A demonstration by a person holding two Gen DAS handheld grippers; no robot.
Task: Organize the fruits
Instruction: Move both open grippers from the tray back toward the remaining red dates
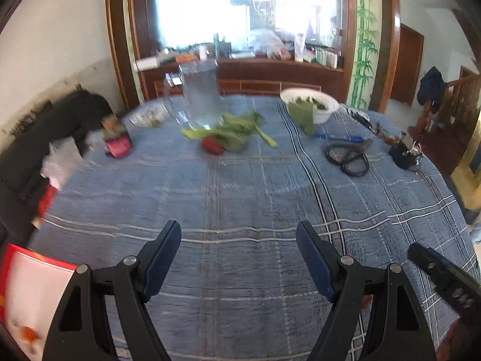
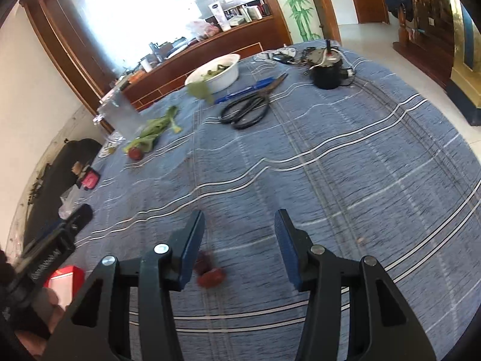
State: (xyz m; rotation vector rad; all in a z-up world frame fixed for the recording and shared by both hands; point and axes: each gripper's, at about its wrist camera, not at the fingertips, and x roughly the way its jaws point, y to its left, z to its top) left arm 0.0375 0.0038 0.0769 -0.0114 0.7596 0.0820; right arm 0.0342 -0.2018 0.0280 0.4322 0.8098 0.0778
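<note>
Your left gripper (image 1: 239,242) gapes empty; your right gripper (image 2: 240,231) is open too — red fruit (image 2: 210,275) below its left finger.

Wide bare cloth lies open across the near surface (image 1: 240,198). Farther back, a glass jug (image 1: 201,96), leafy greens (image 1: 237,132), white bowl (image 1: 309,105) and scissors (image 2: 249,108) crowd it; left-edge clutter looks blurred.

Daylight from the large wood-framed glass partition (image 1: 240,12) overexposed both views with glare, motion blur smeared objects at the left edges, and fisheye distortion curved the blue plaid tablecloth (image 2: 330,165) with dark corner vignetting.
</note>
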